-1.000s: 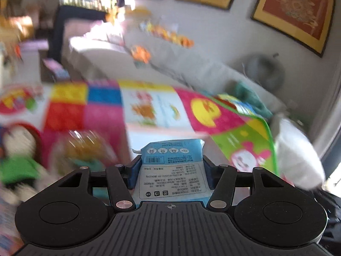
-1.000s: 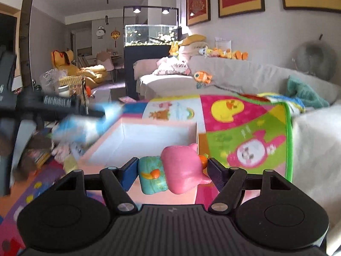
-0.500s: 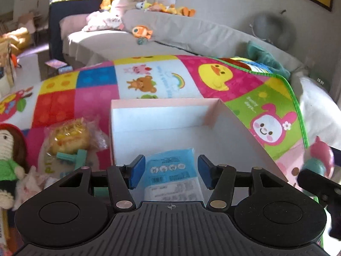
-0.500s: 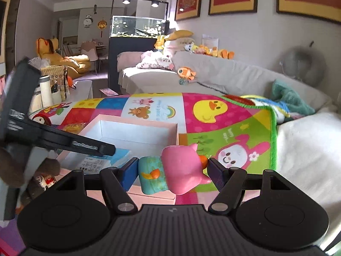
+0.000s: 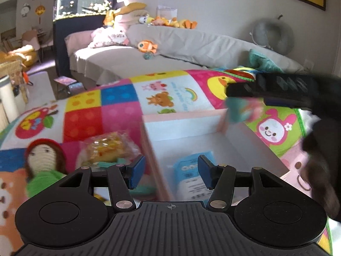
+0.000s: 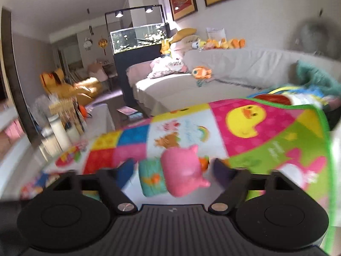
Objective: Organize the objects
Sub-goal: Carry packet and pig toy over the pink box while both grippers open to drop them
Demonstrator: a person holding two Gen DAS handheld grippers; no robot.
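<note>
My left gripper (image 5: pixel 169 173) is open and empty, above the left wall of the pink box (image 5: pixel 183 115). A blue and white wipes pack (image 5: pixel 191 177) lies inside the box on its white floor. My right gripper (image 6: pixel 172 168) is shut on a pink pig toy (image 6: pixel 181 170) with a teal body. In the left wrist view the right gripper (image 5: pixel 240 104) hovers blurred over the box's far right corner, with the toy (image 5: pixel 243 111) in it.
A doll in green (image 5: pixel 42 164) and a wrapped yellow snack (image 5: pixel 106 149) lie on the colourful play mat (image 5: pixel 119 115) left of the box. A grey sofa (image 5: pixel 170 51) with plush toys stands behind. Bottles (image 6: pixel 57 136) stand at the far left.
My left gripper opened, let go of the wipes pack in the box and drew back to the left. My right gripper moved over the box with the pig toy.
</note>
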